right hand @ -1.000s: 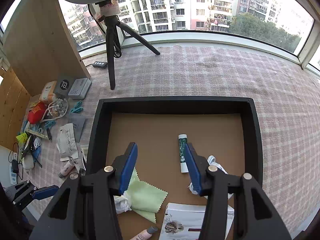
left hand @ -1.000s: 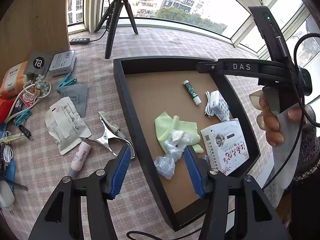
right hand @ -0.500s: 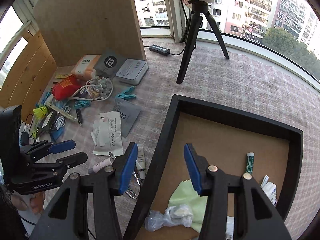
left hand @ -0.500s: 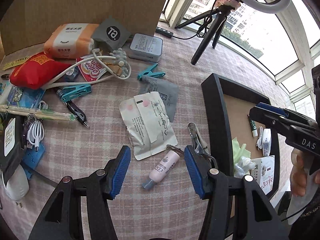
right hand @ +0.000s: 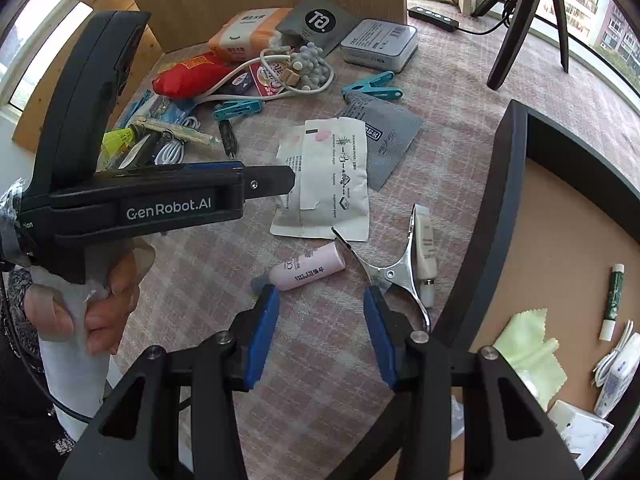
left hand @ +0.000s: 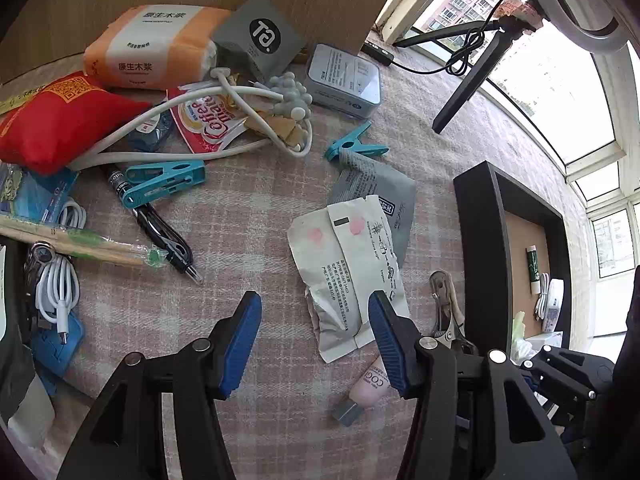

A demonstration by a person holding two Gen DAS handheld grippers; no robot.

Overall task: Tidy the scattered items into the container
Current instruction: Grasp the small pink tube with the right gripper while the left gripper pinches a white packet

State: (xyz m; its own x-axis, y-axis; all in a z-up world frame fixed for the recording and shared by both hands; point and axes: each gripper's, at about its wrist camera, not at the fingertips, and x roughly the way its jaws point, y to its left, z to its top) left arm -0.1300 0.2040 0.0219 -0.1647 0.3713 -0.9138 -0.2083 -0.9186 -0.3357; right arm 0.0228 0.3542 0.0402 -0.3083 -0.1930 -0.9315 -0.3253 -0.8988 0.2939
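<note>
Two teal clips (left hand: pixel 164 182) (left hand: pixel 355 147) (plastic), one metal clamp (right hand: pixel 390 272), one pen (left hand: pixel 160 232).

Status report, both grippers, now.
Left gripper open, empty, over the white packet. Right gripper open, empty, near the pink tube and metal clip. Tray alongside, nothing blocking.

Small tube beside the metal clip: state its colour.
Pale pink tube with a grey cap, clearest in the right wrist view.

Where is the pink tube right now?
The pink tube lies on the checked cloth outside the black tray, just below the white paper packet and left of the metal clip.
</note>
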